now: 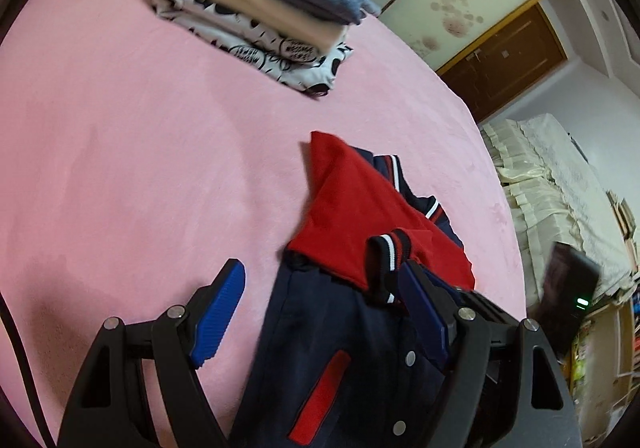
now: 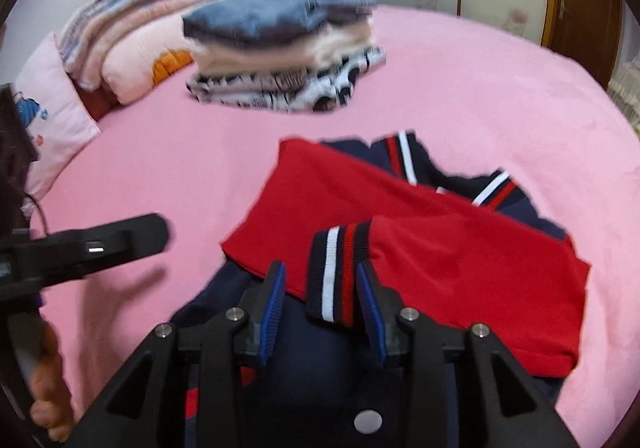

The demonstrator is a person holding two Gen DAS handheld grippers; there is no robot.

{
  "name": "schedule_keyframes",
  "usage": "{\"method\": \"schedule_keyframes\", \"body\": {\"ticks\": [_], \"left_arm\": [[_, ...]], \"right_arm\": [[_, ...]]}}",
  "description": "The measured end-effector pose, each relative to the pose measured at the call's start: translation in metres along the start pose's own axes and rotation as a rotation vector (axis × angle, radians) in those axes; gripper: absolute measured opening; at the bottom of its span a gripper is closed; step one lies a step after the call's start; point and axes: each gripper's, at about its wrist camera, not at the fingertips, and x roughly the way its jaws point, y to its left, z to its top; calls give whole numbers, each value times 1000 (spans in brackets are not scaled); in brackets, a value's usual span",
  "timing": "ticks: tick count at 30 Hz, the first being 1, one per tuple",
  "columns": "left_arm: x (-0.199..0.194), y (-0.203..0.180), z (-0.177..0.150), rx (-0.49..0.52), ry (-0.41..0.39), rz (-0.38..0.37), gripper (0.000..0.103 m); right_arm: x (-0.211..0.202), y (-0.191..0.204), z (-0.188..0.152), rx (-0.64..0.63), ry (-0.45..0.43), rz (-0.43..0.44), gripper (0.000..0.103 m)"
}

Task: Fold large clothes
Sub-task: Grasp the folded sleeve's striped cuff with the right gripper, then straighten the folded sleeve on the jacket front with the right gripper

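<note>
Both sleeves already lie across the jacket [image 2: 440, 248] on the bed [image 2: 480, 88]. The right gripper [image 2: 320, 288] stands part-open around the cuff [image 2: 336, 272], pinching nothing; the left gripper [image 1: 320, 308] gapes wide and empty. Close squarely on the ribbing, then draw it flat.

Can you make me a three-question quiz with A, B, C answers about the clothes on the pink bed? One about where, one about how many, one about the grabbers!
1. Where does the folded pile sit from the jacket?
A. beyond it
B. under it
C. inside it

2. How many folded garments are stacked in the pile?
A. one
B. three
C. six

3. How is the right gripper?
A. open around the striped cuff
C. shut on a pillow
B. out of view

Answers:
1 A, it lies farther up the bed.
2 B, blue, cream and patterned layers show.
3 A, its pads flank the cuff with gaps.
</note>
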Motion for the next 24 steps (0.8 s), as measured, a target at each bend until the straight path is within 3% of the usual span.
{"method": "schedule_keyframes", "body": {"ticks": [2,10,11,12,13,14,17,19,21,24], "left_arm": [[1,4,-1,-11,7,-6,78],[3,7,-3,-28,28,-17,78],[3,7,-4,-26,30,-17,78],[2,7,-4,-24,31,-18,78],[2,6,-4,-22,31,-18,78],[1,6,-5,-20,31,-18,78],[-1,4,-6,-14,25,-19,78],[0,2,-6,-8,23,-20,78],[0,-1,-6,1,24,-23,78],[1,-8,-7,24,27,-24,78]], "right_arm": [[12,-2,0,10,38,-19,37],[29,12,-1,-70,57,-185,36],[28,13,-1,-79,58,-191,31],[28,15,-1,-88,68,-181,20],[27,16,1,-88,78,-174,18],[23,18,2,-93,79,-173,9],[0,19,17,-76,50,-107,7],[-30,9,31,-22,-16,-20,7],[-58,-10,41,54,-83,59,7],[-84,-54,36,205,-138,109,7]]}}
